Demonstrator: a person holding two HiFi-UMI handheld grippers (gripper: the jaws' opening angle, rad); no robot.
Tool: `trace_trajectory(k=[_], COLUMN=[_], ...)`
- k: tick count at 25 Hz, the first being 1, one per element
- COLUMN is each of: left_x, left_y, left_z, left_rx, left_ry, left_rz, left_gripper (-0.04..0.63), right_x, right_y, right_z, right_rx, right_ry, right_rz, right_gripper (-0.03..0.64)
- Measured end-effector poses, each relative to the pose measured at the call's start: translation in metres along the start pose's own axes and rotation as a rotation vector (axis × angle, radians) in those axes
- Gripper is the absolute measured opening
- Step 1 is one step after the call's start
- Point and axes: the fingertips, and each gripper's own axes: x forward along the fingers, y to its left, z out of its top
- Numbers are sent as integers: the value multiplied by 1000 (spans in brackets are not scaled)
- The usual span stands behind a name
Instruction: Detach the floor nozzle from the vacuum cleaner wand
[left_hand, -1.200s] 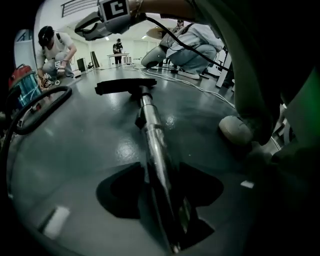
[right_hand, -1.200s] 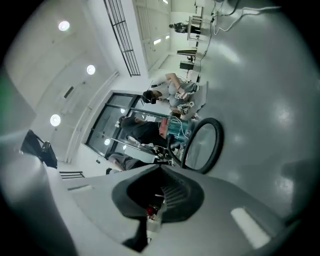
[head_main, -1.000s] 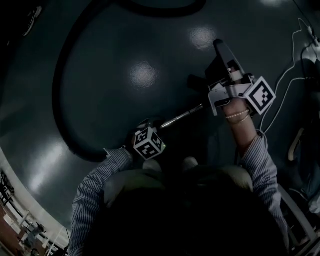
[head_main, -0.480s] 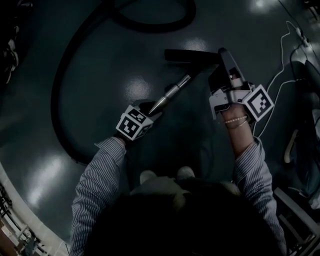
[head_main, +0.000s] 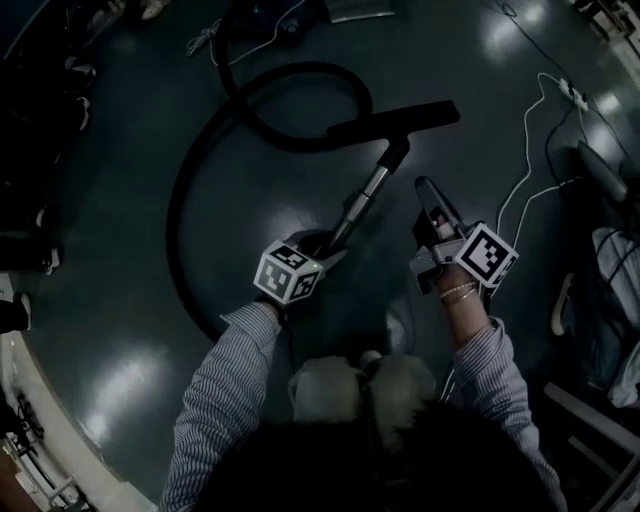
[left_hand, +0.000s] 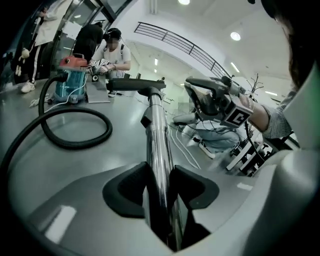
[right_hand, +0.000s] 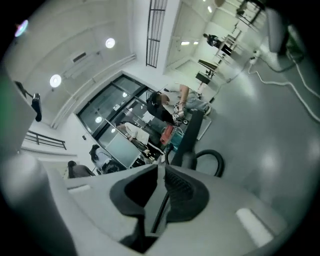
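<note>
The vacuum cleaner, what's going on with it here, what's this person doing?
A person holds the metal wand in the left gripper, jaws closed on the tube. The floor nozzle is attached at its far end, not yet detached. The right gripper hovers beside the wand with nothing between its jaws, which sit almost together and have just been opening slightly. The black hose loops across the floor.
</note>
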Motion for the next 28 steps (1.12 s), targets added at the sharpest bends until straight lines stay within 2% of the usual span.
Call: trace_trajectory(k=[2, 3, 5, 8, 10, 13, 16, 18, 20, 23, 28], left_x=[-14, -21, -33, -45, -49, -51, -51, -54, -59, -74, -116], left_y=[-28, -40, -65, -97, -116, -159, -205, -234, -259, -287, -313], left_z=[30, 40, 50, 59, 61, 49, 37, 32, 33, 44, 85], left_rx=[-15, -22, -37, -53, -48, -19, 28, 40, 35, 28, 7], left_ry=[-5, 0, 22, 46, 67, 126, 186, 225, 250, 253, 190], left_rz=[-21, -26, -32, -49, -64, -115, -177, -217, -250, -268, -232], left_gripper=[184, 184, 184, 183, 183, 183, 182, 181, 181, 181, 181], right_x=[0, 0, -4, -18, -29, -57, -84, -106, -132, -152, -142], right_y=[36, 50, 68, 62, 51, 47, 54, 60, 64, 86, 174], right_z=[35, 46, 53, 51, 50, 49, 51, 55, 62, 78, 107], right_rx=[-38, -29, 1, 34, 85, 180, 212, 216, 207, 195, 126], right_ry=[9, 16, 47, 92, 85, 69, 95, 95, 78, 62, 110], right_rz=[23, 24, -14, -180, -264, -277, -226, -190, -206, -185, -16], right_gripper=[74, 125, 200, 262, 288, 293, 280, 169, 144, 138, 135])
